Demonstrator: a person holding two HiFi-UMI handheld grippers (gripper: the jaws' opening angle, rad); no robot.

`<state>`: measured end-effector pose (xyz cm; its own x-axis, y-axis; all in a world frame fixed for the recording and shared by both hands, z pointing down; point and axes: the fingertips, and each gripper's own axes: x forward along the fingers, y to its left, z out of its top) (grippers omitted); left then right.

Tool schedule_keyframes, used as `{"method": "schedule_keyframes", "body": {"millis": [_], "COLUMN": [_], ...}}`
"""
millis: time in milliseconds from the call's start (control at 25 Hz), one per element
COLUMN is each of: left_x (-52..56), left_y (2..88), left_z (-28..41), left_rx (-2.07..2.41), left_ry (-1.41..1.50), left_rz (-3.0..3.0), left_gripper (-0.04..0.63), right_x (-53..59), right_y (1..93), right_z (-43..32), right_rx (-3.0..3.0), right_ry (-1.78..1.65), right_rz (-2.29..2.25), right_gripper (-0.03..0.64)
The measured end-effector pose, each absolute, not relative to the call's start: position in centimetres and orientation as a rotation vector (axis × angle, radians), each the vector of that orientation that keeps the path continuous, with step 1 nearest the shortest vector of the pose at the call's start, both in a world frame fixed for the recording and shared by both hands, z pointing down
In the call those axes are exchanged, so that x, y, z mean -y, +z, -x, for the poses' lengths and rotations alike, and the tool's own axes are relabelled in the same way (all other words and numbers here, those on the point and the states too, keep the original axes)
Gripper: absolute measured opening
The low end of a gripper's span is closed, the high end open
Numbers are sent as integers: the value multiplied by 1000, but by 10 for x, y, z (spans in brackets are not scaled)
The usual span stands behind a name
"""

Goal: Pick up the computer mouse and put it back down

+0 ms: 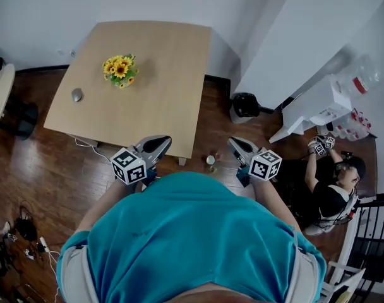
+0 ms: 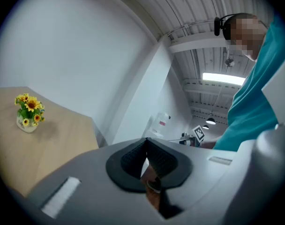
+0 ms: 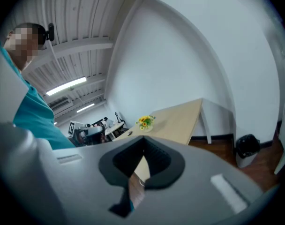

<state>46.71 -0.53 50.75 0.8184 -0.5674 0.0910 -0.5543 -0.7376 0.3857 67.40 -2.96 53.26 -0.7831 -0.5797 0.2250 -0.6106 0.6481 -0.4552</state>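
Note:
The grey computer mouse (image 1: 77, 95) lies near the left edge of the light wooden table (image 1: 160, 87) in the head view. My left gripper (image 1: 162, 142) hangs off the table's near edge, shut with nothing in it. My right gripper (image 1: 234, 144) is beyond the table's near right corner, over the wooden floor, also shut and empty. In the left gripper view the jaws (image 2: 146, 143) meet at the tip, with the table to their left. In the right gripper view the closed jaws (image 3: 142, 144) point toward the table (image 3: 180, 123).
A small pot of sunflowers (image 1: 120, 70) stands on the table near the mouse. A black bin (image 1: 246, 104) and a white shelf unit (image 1: 318, 106) are at the right. A seated person (image 1: 331, 191) is lower right. Cables (image 1: 21, 232) lie on the floor at left.

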Motion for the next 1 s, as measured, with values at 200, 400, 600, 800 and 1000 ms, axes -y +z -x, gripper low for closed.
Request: {"method": "schedule_keyframes", "body": {"millis": [200, 400, 600, 800, 1000], "left_x": [-3, -5, -6, -4, -6], "left_y": [499, 500, 494, 489, 492], "left_z": [-473, -468, -465, -458, -455], "left_rx": [849, 809, 770, 736, 711], "left_ry": [21, -26, -49, -40, -35], "left_rz": [-2667, -2672, -2694, -2711, -2713], "left_gripper": [3, 5, 5, 5, 5], "right_x": [31, 23, 14, 12, 6], "right_y": [527, 526, 522, 517, 521], "right_z": [-670, -658, -654, -644, -638], "right_rx": [2817, 2793, 2762, 2754, 2748], "right_ry": [716, 670, 623, 586, 592], "right_rz": [-987, -1030, -1053, -1069, -1080], "right_gripper": [0, 0, 0, 0, 0]}}
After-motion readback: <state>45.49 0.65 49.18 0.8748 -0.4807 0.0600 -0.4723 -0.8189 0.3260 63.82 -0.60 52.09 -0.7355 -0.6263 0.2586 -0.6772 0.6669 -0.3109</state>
